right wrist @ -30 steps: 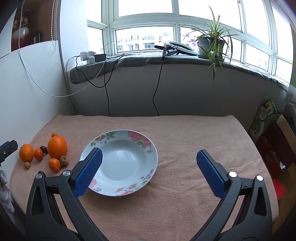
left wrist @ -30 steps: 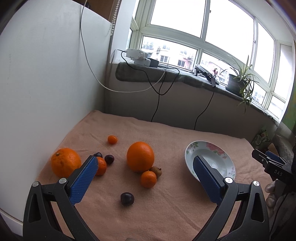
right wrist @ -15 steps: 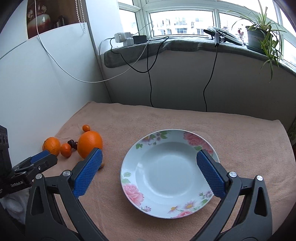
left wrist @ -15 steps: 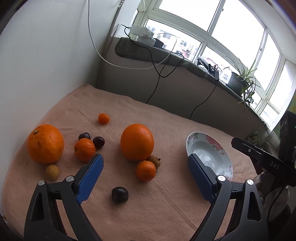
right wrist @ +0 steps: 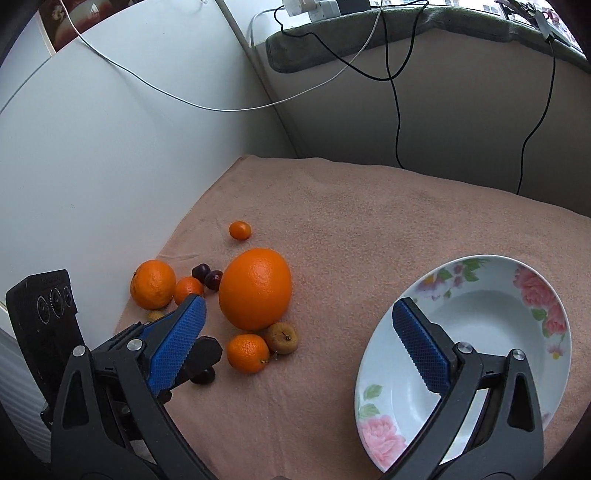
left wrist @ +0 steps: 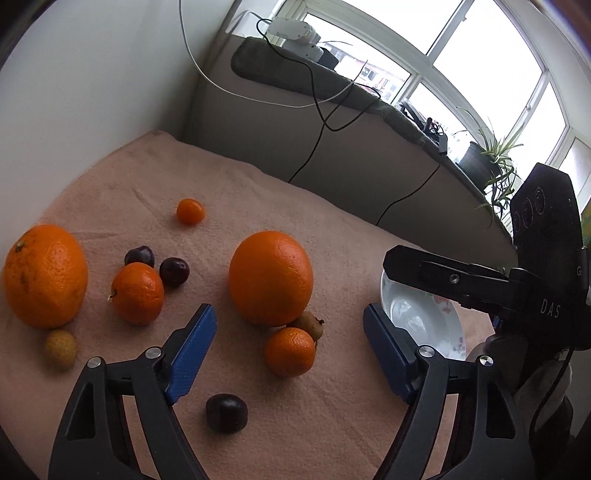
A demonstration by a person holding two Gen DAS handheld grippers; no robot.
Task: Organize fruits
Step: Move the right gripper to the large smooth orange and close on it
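Note:
Fruits lie on a pink cloth [left wrist: 332, 406]. A big orange [left wrist: 270, 277] sits mid-table with a small mandarin [left wrist: 290, 351] and a brown fruit [left wrist: 308, 325] in front of it. Another big orange [left wrist: 43, 275], a mandarin [left wrist: 137, 292], two dark plums [left wrist: 174, 271], a tiny orange [left wrist: 190, 211], a yellowish fruit [left wrist: 61, 348] and a near plum [left wrist: 226, 412] lie around. My left gripper [left wrist: 286, 352] is open and empty above the small mandarin. My right gripper [right wrist: 299, 349] is open and empty between the fruits and the floral bowl [right wrist: 491, 332].
A white wall panel [right wrist: 92, 166] borders the cloth on the left. A grey ledge [right wrist: 406, 33] with cables and a power strip runs along the back under the window. A potted plant [left wrist: 491, 162] stands on the sill. The right gripper's body [left wrist: 480, 284] partly covers the bowl [left wrist: 417, 314].
Both grippers have moved down and left toward the fruit cluster. The fruits and the bowl have stayed in place. Both stay open.

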